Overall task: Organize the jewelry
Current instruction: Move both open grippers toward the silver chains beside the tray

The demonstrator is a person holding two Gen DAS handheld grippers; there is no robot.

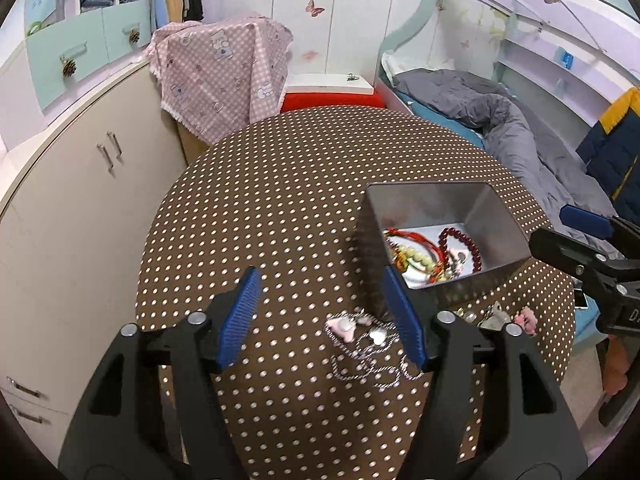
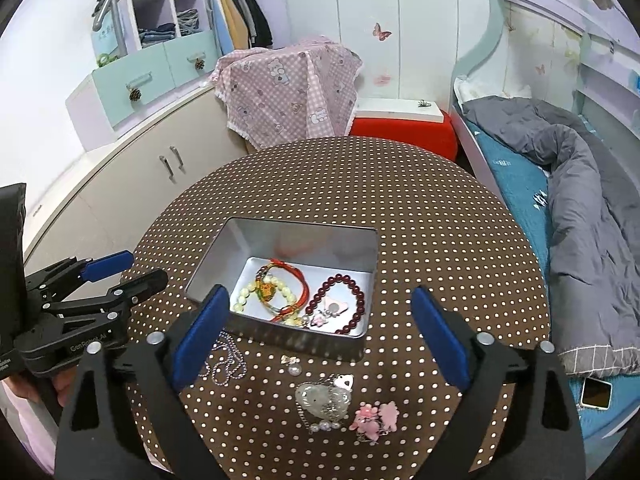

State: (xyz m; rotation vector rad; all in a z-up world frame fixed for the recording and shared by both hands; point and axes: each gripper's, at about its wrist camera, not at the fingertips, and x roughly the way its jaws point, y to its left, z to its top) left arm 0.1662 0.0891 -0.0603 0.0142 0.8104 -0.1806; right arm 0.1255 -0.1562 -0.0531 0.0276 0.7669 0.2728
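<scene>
A round counter (image 2: 400, 208) covered in brown cloth with white dots carries an open metal tin (image 2: 280, 236), which sits near the middle in the right wrist view and toward 2 o'clock of centre in the left wrist view. Inside the tin lie a dark red bead bracelet (image 2: 340, 300), a pale green bead bracelet (image 2: 244, 296) and a bundle of red and orange cords (image 2: 288, 284), with a small pink charm beside them. On the cloth at 6 o'clock of the tin, loose pieces remain: a silver ball chain (image 2: 228, 364) at about 7 o'clock, a pale jade pendant on a chain (image 2: 316, 398) straight below, and a pink flower piece (image 2: 376, 416) at 5 o'clock. The right gripper (image 2: 320, 332) hovers over the tin's near edge with its blue pads spread wide and nothing between them. The left gripper (image 1: 324, 320) stands partly open above the cloth, and between its pads lies a silver chain with a pink charm (image 1: 360, 344); the pads do not press on it. A bed with a grey quilt (image 2: 592, 208) lies at 3 o'clock of the counter.
</scene>
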